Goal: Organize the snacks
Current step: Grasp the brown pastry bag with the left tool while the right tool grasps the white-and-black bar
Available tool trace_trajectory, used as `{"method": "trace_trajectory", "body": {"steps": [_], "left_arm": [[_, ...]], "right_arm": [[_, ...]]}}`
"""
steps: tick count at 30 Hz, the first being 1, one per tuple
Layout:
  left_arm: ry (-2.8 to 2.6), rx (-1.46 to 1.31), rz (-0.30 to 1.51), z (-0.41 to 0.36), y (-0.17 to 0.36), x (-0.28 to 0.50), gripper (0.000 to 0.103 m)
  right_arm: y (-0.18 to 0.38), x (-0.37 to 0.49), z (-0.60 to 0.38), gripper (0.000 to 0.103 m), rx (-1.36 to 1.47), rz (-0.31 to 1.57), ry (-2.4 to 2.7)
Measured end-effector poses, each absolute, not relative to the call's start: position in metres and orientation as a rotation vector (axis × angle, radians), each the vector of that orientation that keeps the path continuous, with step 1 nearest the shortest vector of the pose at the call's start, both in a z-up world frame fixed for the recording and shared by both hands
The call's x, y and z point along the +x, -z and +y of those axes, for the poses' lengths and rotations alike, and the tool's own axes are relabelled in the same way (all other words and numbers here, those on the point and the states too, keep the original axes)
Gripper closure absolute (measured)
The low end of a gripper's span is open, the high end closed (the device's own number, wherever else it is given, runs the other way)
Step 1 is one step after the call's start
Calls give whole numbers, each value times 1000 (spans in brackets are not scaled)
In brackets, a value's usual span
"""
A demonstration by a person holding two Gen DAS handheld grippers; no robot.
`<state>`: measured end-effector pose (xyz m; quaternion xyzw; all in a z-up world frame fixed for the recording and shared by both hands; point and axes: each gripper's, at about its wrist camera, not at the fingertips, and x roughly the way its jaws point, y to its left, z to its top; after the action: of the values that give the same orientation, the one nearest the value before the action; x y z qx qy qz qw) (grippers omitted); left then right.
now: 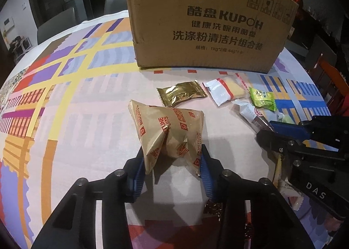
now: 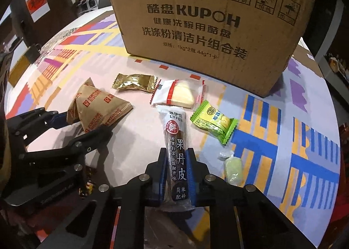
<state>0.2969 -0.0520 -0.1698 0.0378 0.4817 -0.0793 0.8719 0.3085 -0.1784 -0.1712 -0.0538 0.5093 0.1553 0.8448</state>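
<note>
My left gripper (image 1: 172, 157) is shut on a tan fortune biscuit packet (image 1: 168, 131), which also shows in the right wrist view (image 2: 96, 107). My right gripper (image 2: 175, 157) is shut on a long dark fruit-leather bar (image 2: 176, 153); the bar's end shows in the left wrist view (image 1: 250, 116). An open cardboard box (image 2: 207, 26) stands behind the snacks, also in the left wrist view (image 1: 207, 22). On the cloth lie a gold-wrapped candy (image 2: 135, 82), a white-and-red cake packet (image 2: 178, 94), a green packet (image 2: 213, 124) and a pale green candy (image 2: 233, 168).
The round table carries a colourful patterned cloth (image 1: 76, 79). The left gripper's body (image 2: 54, 150) sits close to the left of the right gripper. A small dark gold-wrapped sweet (image 1: 214, 207) lies under the left gripper. Chairs stand beyond the table's far edge.
</note>
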Motion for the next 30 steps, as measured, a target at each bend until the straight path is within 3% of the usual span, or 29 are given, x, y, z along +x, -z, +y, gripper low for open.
{"method": "trace_trajectory", "body": {"steps": [30], "left_arm": [[158, 70, 913, -48, 125, 279, 64]], "right_arm": [[127, 295, -190, 86, -42, 977, -302]]}}
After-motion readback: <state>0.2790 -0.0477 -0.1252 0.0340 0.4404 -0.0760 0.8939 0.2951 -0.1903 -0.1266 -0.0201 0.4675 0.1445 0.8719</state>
